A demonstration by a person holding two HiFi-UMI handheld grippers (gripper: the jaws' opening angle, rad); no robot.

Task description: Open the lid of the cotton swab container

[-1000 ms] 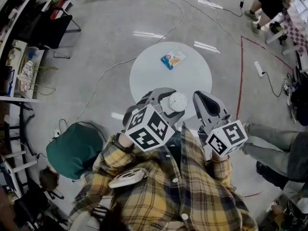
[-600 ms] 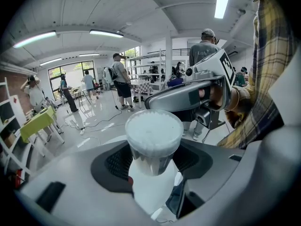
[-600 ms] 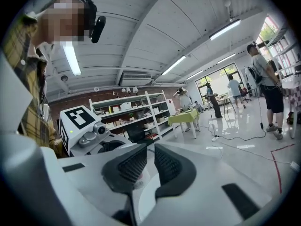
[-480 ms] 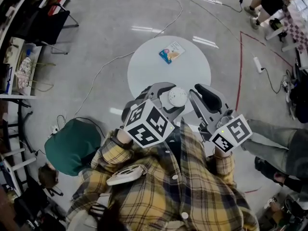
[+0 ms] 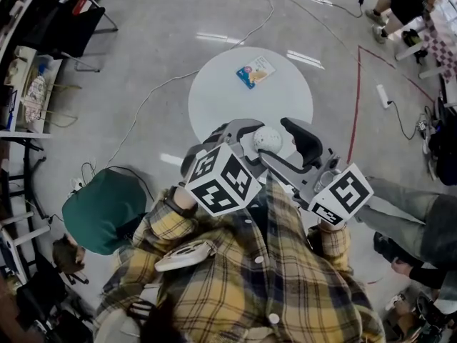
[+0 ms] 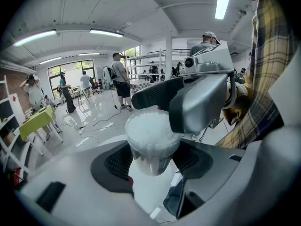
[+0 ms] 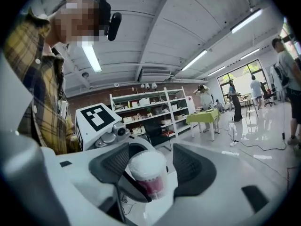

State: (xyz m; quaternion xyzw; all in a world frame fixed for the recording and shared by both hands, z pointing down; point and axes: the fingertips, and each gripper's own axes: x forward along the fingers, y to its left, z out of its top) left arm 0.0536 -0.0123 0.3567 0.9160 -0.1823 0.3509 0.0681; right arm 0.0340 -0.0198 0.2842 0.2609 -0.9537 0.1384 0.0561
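Yellow plaid shirt (image 5: pixel 250 277) nearest, both forearms drawn in close to the chest, each ending in a marker cube. Beyond the cubes the two grippers meet at one spot above the near edge of the round white table (image 5: pixel 221 98).

The left gripper (image 5: pixel 250 147) slopes downward and clamps the container (image 5: pixel 268 138) by its body, pads pressed to either side. The tub is held in the air, not on the table, with its white top turned up toward the person's head.

The right gripper (image 5: pixel 282 147) comes in from the right, nearly level, across the container's upright axis. Its jaws have just been opening and now stand wide, with the container's top end between them and the pads clear of it (the right gripper view shows a plain gap on one side).

So the right hand is at the lid end and the left is only the holder. Whether the lid is off I can't tell: the top looks white and nubbly, and no loose lid shows anywhere.

Farther off on the table lies a small booklet (image 5: pixel 255 71), well apart.
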